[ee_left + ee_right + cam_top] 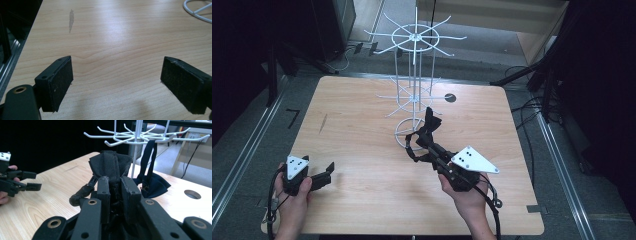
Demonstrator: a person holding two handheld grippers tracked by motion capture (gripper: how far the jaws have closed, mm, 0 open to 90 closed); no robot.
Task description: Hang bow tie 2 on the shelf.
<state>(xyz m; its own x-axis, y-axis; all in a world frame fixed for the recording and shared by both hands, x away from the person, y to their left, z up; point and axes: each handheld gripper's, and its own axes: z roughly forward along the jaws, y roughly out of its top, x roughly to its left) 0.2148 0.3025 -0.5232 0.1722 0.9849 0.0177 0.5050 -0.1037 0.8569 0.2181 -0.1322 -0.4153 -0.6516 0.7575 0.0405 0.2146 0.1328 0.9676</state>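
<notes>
Black bow tie (pixel 110 163) pinched tight in right gripper (pixel 115 185), just off white rack (pixel 414 75) | left gripper (pixel 117 82) wide open, empty, parked | tip: lift the strap (pixel 81 193) loop over a free hook near the navy tie (pixel 150 182), keep it untwisted

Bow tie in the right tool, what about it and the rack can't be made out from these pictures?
- Black bow tie: its lower part is hidden between the right tool's shut jaws in the right gripper view; in the high view it is too dark and small to show its shape.
- Navy bow tie: which hook its strap hangs on is unclear among the rack's crowded arms.
- Rack: its top is cut off by the upper edge there.
</notes>
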